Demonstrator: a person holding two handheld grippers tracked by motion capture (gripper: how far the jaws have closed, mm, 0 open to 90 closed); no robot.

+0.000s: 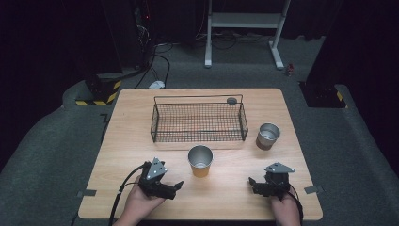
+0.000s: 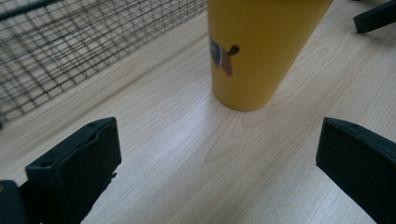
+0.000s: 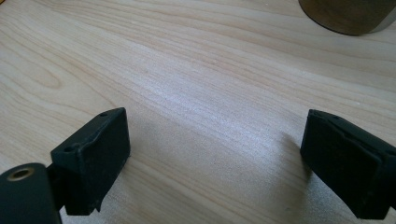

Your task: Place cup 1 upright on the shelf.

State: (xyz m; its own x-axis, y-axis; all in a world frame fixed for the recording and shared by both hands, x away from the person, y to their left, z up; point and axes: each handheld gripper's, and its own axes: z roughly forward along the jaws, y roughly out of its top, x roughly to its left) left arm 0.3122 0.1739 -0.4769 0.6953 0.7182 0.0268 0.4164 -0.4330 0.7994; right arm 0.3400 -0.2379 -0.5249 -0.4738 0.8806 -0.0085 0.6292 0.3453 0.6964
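Two cups stand before me from above: a yellow cup (image 1: 200,160) near my left gripper (image 1: 175,187), a brown cup (image 1: 267,136) beyond my right gripper (image 1: 252,184), and a wire basket (image 1: 198,121) behind. My left gripper view shows the yellow cup's small printed mark, jaws wide, empty. My right gripper view shows bare table (image 3: 196,84), jaws wide, empty.

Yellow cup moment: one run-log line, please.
left gripper open, facing yellow cup | right gripper open, idle | basket empty
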